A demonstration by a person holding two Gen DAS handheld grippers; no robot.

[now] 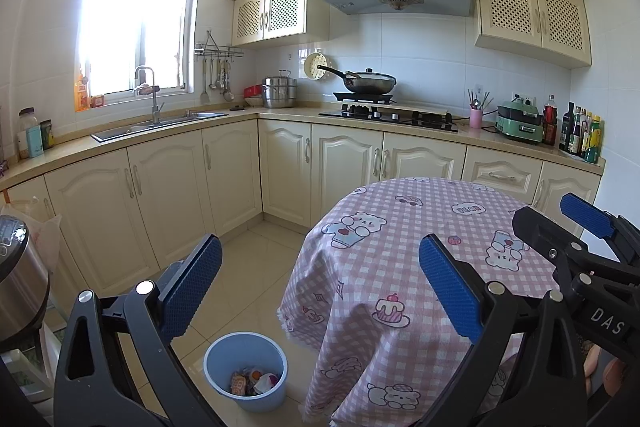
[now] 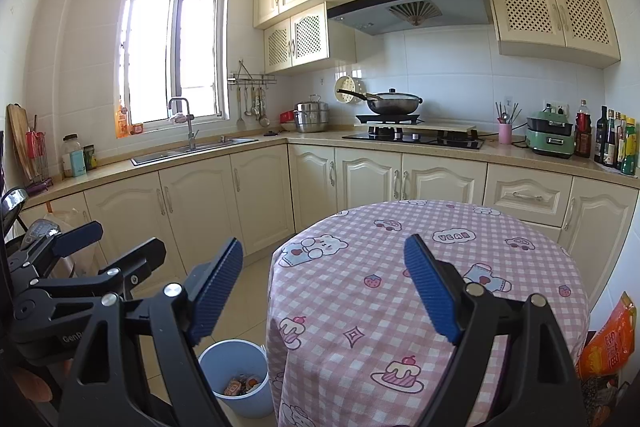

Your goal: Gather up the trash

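A light blue bin (image 1: pixel 246 367) stands on the tiled floor beside the round table (image 1: pixel 400 227), which wears a pink checked cloth. Crumpled wrappers (image 1: pixel 252 383) lie in the bin's bottom. My left gripper (image 1: pixel 320 283) hangs open above the gap between bin and table edge, with nothing between its blue pads. My right gripper (image 2: pixel 324 291) is open too, over the near part of the table (image 2: pixel 440 267), with nothing in it. Each gripper shows at the side of the other's view: the right gripper (image 1: pixel 542 209) and the left gripper (image 2: pixel 128 237). The bin (image 2: pixel 236 375) sits low left of the table.
Cream cabinets (image 1: pixel 224 179) and an L-shaped counter with a sink (image 1: pixel 160 127) and a hob (image 1: pixel 392 117) line the far walls. A steel cooker (image 1: pixel 20 279) stands close on the left. An orange snack bag (image 2: pixel 608 339) sits by the table's right side.
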